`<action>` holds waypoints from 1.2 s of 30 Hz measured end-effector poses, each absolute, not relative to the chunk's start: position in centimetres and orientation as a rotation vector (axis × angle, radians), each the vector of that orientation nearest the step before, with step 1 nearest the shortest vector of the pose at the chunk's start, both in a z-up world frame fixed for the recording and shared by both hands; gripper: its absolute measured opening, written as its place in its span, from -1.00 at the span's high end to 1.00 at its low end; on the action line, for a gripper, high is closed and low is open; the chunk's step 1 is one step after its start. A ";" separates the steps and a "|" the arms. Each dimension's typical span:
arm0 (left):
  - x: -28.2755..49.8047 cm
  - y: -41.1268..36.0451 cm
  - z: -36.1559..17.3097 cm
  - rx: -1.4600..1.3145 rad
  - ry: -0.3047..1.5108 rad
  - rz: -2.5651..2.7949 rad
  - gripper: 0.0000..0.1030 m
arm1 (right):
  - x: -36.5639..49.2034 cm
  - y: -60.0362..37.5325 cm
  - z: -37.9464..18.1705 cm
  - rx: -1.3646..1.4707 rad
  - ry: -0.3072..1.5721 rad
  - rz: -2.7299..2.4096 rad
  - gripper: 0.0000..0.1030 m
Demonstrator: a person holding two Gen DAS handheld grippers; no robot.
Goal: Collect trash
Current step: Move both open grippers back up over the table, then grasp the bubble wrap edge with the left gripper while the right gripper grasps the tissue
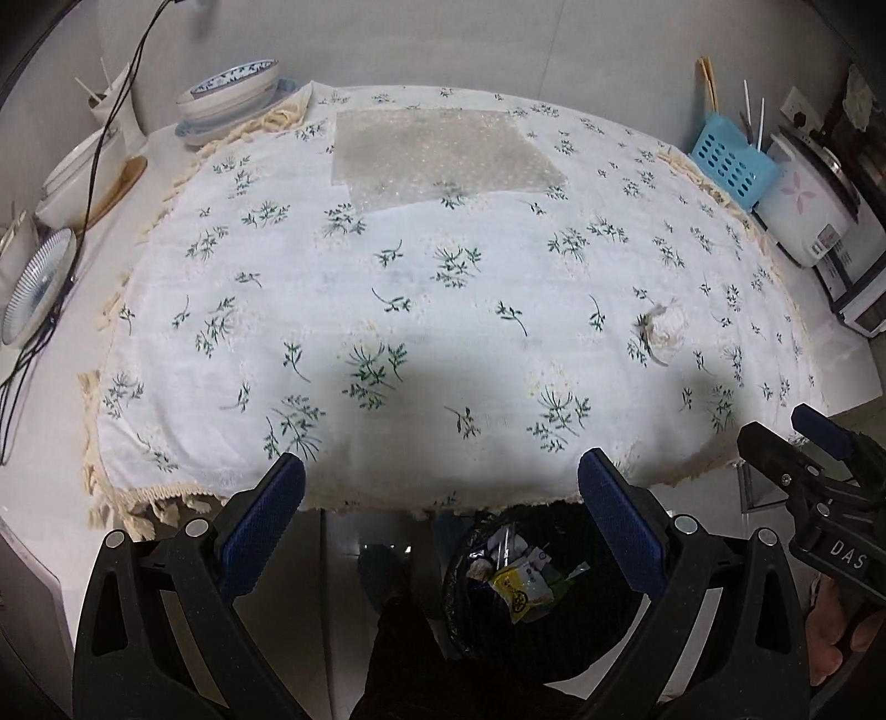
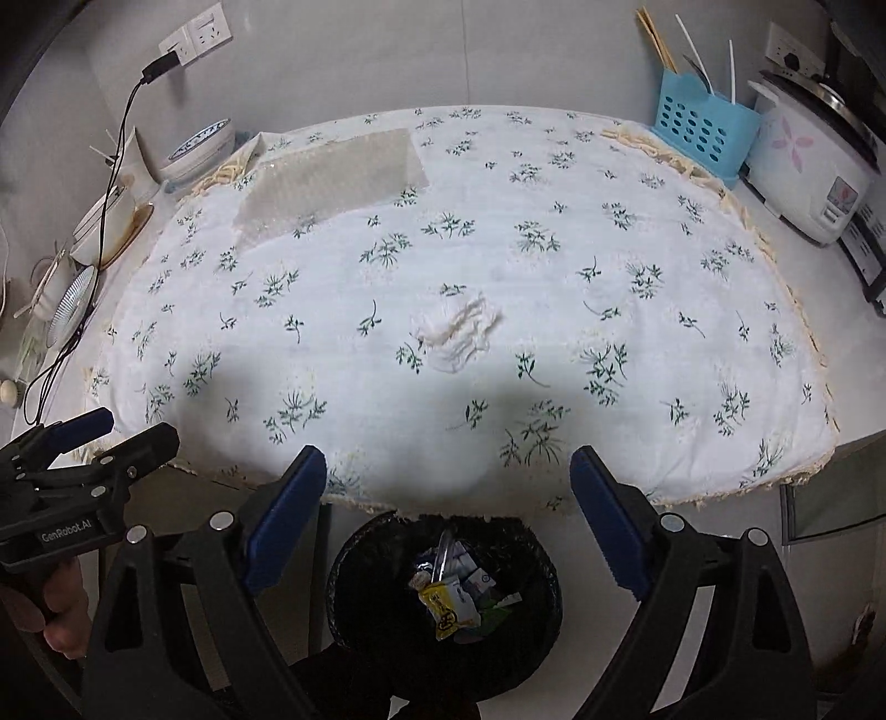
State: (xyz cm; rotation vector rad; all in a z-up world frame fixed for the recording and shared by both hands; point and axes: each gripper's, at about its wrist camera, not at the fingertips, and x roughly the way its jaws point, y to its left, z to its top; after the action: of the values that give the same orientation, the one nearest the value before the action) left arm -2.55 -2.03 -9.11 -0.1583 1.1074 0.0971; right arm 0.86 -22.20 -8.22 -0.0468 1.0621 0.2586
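- We see both grippers above the near edge of a table covered by a white floral tablecloth with a cream fringe.
- The left gripper has its blue-padded jaws spread wide with nothing between them; it also shows at the left edge of the right wrist view, where its black body reads "GenRobot.AI".
- The right gripper likewise has its jaws wide apart and empty. In the left wrist view it shows at the right edge, and the letters "DAS" are readable on its body.
- Below the near table edge stands a black-lined trash bin, holding wrappers, among them a yellow packet with dark print we cannot read.
- A crumpled white tissue lies on the tablecloth, near the middle in the right wrist view and toward the right in the left wrist view.
- A clear sheet of bubble wrap lies flat at the far side of the tablecloth.
- Far right stand a blue perforated utensil holder with chopsticks and a white rice cooker bearing a pink flower pattern; its small front label is too small to read.
- Far left sit stacked blue-and-white bowls, a ribbed plate on edge, and a black cable running to a wall socket.
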 end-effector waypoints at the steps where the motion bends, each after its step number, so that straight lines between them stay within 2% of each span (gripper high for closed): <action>1: -2.0 -1.8 -8.9 -0.157 1.104 0.095 -0.88 | 1.2 -22.1 -8.0 -0.046 1.057 0.256 -0.67; 13: 3.7 0.6 -7.3 -0.134 1.085 0.086 -0.88 | 5.4 -20.3 -6.8 -0.036 1.043 0.235 -0.67; 26: 13.1 5.1 -8.6 -0.131 1.125 0.106 -0.88 | 9.7 -19.9 -8.7 -0.024 1.105 0.182 -0.66; 36: 21.1 6.4 -11.6 -0.091 1.175 0.106 -0.88 | 11.4 -20.9 -11.4 0.008 1.188 0.129 -0.50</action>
State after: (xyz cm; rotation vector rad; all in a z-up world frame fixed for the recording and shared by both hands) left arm 21.06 6.42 -11.64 -0.0907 1.1752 0.1058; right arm 11.44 -20.92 -11.43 0.0080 1.1882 0.1288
